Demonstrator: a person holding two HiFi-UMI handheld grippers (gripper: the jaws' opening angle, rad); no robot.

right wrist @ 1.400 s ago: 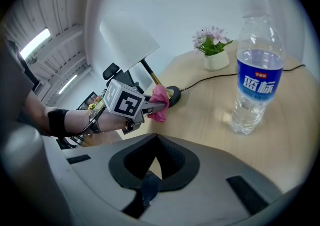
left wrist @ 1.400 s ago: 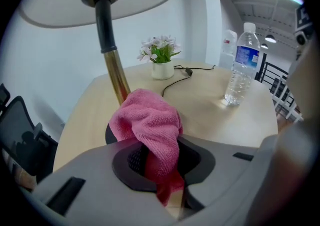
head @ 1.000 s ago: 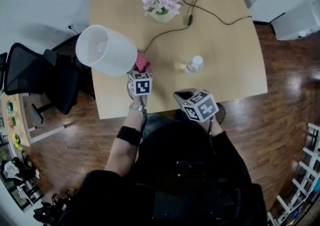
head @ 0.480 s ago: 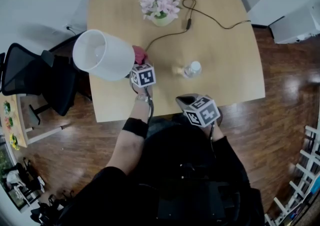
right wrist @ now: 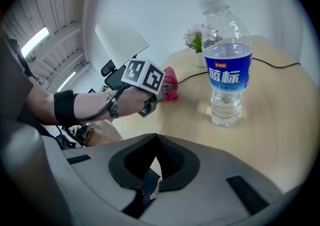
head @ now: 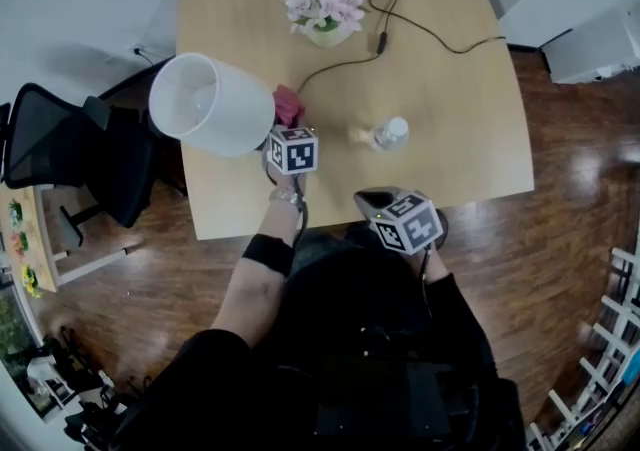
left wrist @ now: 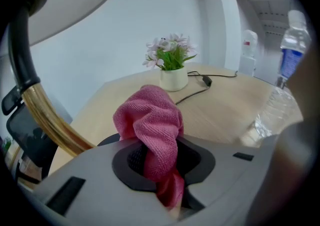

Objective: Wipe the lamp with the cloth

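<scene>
The cloth [left wrist: 150, 120] pinched in the left fingers [left wrist: 90, 175] is to be pressed onto the lamp [left wrist: 47, 117] stem beside them (right fingers [right wrist: 75, 180] pressed together, empty).

- The left tool [head: 289, 125] has slid toward 12 o'clock across the desk [head: 450, 99], and its marker cube now sits closer to the lamp shade [head: 212, 104].
- The pink cloth [head: 288, 102] pinched in it travelled along, ending at the shade's 3 o'clock edge with less of it showing.
</scene>
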